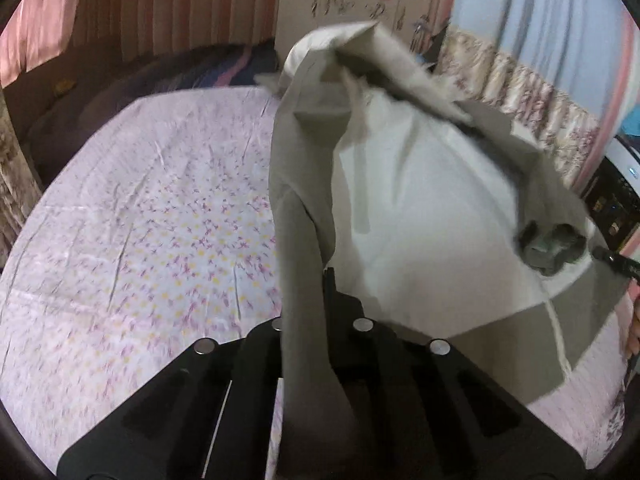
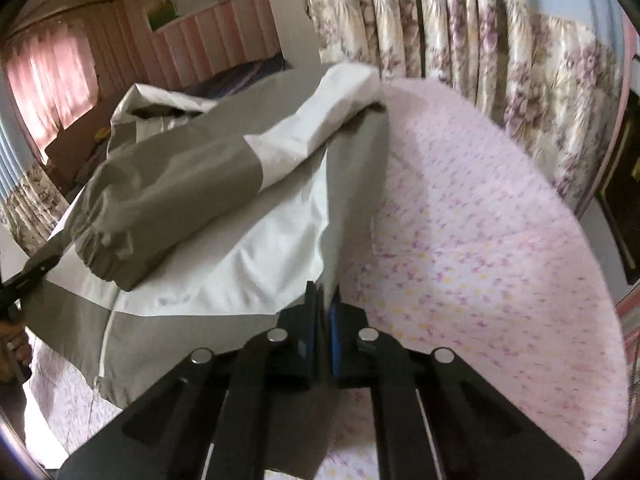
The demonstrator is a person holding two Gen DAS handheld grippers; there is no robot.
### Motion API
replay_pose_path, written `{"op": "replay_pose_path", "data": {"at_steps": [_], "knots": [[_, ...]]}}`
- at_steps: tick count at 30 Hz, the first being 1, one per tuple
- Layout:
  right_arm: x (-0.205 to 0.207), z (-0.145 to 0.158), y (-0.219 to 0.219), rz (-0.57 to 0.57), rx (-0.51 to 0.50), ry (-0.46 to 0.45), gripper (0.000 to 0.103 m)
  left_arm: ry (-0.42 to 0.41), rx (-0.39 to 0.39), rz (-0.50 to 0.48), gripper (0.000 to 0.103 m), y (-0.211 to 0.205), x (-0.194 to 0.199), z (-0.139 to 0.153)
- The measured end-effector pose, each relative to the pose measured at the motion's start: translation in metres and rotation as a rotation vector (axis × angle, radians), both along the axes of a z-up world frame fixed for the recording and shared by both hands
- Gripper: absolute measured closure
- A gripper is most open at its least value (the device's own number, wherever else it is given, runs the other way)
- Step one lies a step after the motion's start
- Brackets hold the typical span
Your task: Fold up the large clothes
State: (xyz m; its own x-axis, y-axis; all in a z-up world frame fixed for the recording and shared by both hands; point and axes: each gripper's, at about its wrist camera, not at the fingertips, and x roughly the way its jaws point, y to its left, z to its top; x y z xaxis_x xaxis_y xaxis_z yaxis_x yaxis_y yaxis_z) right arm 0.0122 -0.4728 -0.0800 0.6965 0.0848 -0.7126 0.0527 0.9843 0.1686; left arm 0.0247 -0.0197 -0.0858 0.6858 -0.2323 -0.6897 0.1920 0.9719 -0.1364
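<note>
A large grey and white jacket (image 1: 420, 200) lies spread on the bed, its far end lifted and blurred. My left gripper (image 1: 322, 280) is shut on a grey edge strip of the jacket, which drapes back over its fingers. One sleeve with an elastic cuff (image 1: 548, 244) rests across the white body. In the right wrist view my right gripper (image 2: 322, 294) is shut on the jacket's (image 2: 248, 248) other edge, with thin fabric pinched between the blue pads. The sleeve (image 2: 160, 204) lies to its left. Each gripper shows in the other's view: the right gripper (image 1: 614, 260), the left gripper (image 2: 34, 272).
The bed carries a pink flowered sheet (image 1: 140, 220), bare to the left of the jacket and, in the right wrist view, to its right (image 2: 480, 240). Flowered curtains (image 2: 520, 60) hang behind the bed. A dark cabinet (image 1: 616, 204) stands at the right. A hand (image 2: 12, 344) holds the left gripper.
</note>
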Motion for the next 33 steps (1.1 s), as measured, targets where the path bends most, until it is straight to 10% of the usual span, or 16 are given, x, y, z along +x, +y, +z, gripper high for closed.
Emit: {"op": "replay_pose_path", "data": {"at_steps": [9,11,13,16,20,29,30,32,33], "knots": [[-0.049,-0.012,-0.012,-0.056,-0.046,0.048,0.092,-0.017,-0.011,-0.011,0.101,-0.003,-0.087,-0.001],[-0.052,-0.003,-0.015,-0.109,-0.103,0.039,0.049,-0.012,0.006,0.01,0.091,0.001,-0.087,-0.002],[-0.058,0.019,-0.017,-0.131,-0.118,-0.023,0.025,-0.01,0.019,0.018,0.06,0.005,-0.086,0.005],[-0.056,0.051,-0.003,-0.056,-0.043,-0.101,0.025,-0.073,0.04,0.056,0.019,0.013,-0.087,0.023],[-0.042,0.063,0.051,0.131,-0.011,-0.144,0.014,-0.128,0.043,0.095,0.008,0.016,-0.076,0.049],[-0.011,0.026,0.165,0.344,-0.232,-0.132,0.018,-0.111,0.005,0.08,0.003,-0.001,-0.048,0.056],[-0.007,0.024,0.159,0.336,-0.212,-0.122,0.027,-0.107,0.008,0.072,0.003,-0.004,-0.045,0.055],[0.002,0.025,0.137,0.302,-0.13,-0.1,0.085,-0.103,0.037,0.061,0.003,-0.01,-0.041,0.052],[0.004,0.028,0.123,0.267,-0.098,-0.107,0.088,-0.104,0.053,0.059,0.003,-0.013,-0.04,0.05]]}}
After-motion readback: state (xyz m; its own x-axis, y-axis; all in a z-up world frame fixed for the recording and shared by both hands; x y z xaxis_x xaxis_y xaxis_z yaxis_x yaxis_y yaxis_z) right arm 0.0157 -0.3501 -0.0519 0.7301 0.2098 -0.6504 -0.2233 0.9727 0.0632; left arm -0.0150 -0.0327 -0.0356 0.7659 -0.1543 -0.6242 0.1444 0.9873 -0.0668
